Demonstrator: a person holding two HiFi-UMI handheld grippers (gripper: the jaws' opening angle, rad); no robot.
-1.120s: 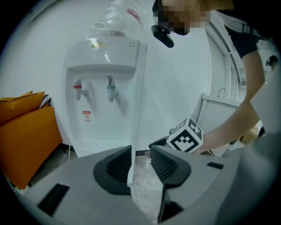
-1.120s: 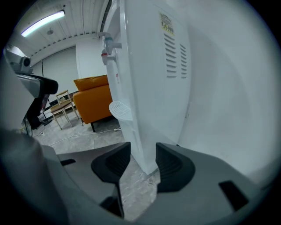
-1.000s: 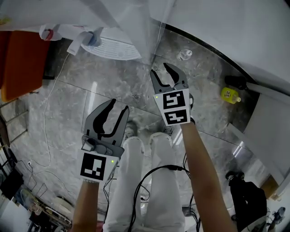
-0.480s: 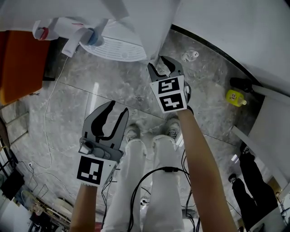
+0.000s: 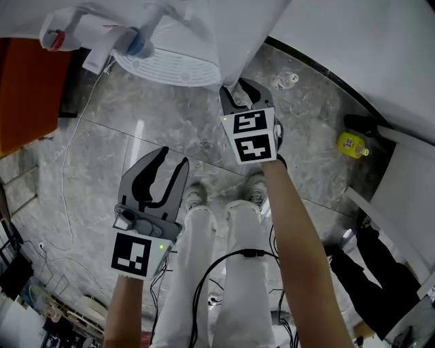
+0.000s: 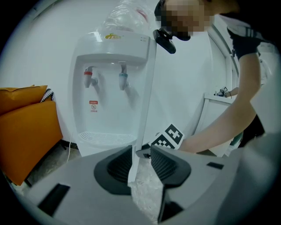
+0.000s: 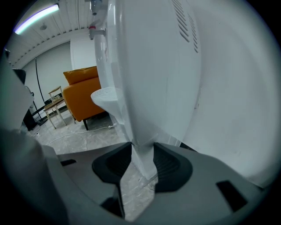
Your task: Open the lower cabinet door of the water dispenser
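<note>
The white water dispenser (image 5: 204, 20) stands at the top of the head view, with its drip tray (image 5: 170, 68) and red and blue taps. My right gripper (image 5: 243, 92) is at its lower front corner. In the right gripper view the white edge of the lower cabinet door (image 7: 141, 154) fills the gap between the pads, and the jaws have just been closing on it (image 7: 142, 163). My left gripper (image 5: 173, 160) hangs over the floor, apart from the dispenser (image 6: 112, 61), half open with nothing between its jaws (image 6: 141, 159).
An orange sofa (image 5: 27, 88) stands left of the dispenser, and a white cord (image 5: 68, 177) trails across the grey stone floor. A yellow object (image 5: 348, 143) and a small white one (image 5: 289, 80) lie by the wall. A white cabinet (image 5: 408, 177) is at the right.
My right gripper has moved forward and down to the dispenser's lower corner, and its jaws now hold the white edge. The left gripper has sunk a little.
</note>
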